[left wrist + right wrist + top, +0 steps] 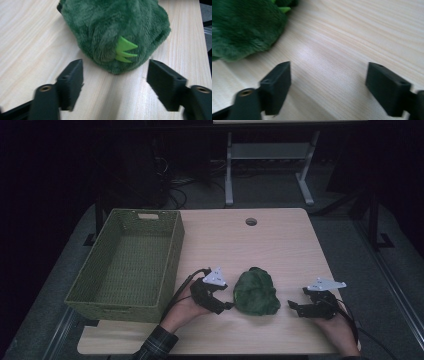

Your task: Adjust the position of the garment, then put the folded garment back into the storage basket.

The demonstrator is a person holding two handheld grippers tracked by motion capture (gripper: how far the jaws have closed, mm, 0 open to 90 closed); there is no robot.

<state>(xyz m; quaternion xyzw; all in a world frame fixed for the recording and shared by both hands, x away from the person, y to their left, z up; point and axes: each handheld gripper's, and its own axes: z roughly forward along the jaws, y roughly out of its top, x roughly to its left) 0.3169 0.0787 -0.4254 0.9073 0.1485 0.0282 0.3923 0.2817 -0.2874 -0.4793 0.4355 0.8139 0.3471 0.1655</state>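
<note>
Green plush toy [256,293], no readable txt.

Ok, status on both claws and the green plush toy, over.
Left claw open, right claw open, nothing held. Green plush toy on the table between them. Nothing in the way.

Light wood table [280,245], rounded corners, round cable hole [251,221] at 12 o'clock edge. Grey floor [345,250] around table, dim. Beyond, at 12 to 1 o'clock, pale metal desk frame [270,155] with two legs on flat feet. Loose cables [175,195] on floor at 11 o'clock. Room dark, far wall lost in shadow.
</note>
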